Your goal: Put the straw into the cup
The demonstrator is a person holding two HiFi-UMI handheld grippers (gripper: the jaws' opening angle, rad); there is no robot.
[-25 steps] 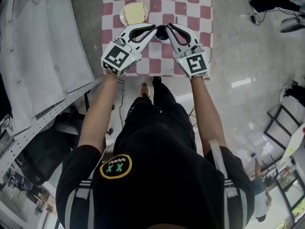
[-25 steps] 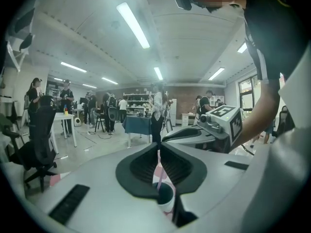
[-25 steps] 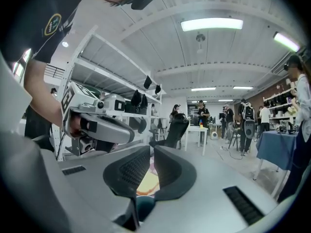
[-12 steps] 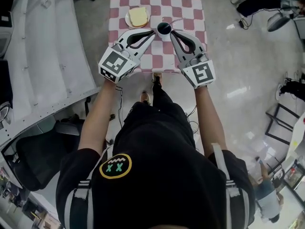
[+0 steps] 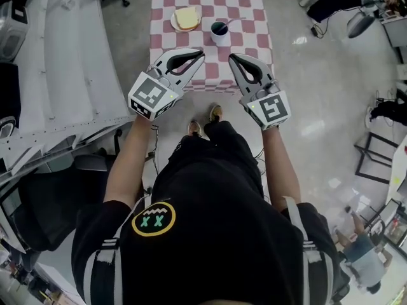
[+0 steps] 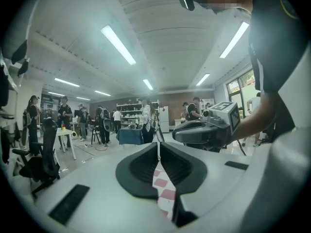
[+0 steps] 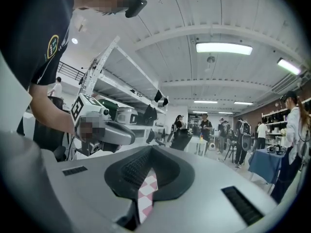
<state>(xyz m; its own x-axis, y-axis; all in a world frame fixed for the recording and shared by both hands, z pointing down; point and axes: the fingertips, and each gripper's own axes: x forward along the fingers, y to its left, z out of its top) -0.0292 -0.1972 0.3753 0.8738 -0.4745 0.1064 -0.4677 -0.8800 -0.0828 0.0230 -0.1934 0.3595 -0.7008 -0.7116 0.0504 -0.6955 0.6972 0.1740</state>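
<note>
In the head view a white cup [image 5: 219, 32] with dark liquid stands on the red-and-white checked table [image 5: 248, 8]. A thin straw [image 5: 235, 21] rests in it and leans out to the right. My left gripper [image 5: 201, 53] is shut and holds nothing; it hangs near the table's front edge, short of the cup. My right gripper [image 5: 233, 58] is beside it, also shut and empty. In the left gripper view the left gripper [image 6: 158, 143] has its jaws together, with checked cloth showing below. The right gripper view shows the right gripper [image 7: 151, 148] the same way.
A plate with a slice of bread [image 5: 186, 19] sits left of the cup. A long white bench [image 5: 63, 75] runs along the left. The person's feet [image 5: 205, 121] stand just in front of the table. Both gripper views look out over a room with people and chairs.
Both grippers have pulled back from the cup toward the person and now sit at the table's front edge. The cup with its straw stands uncovered.
</note>
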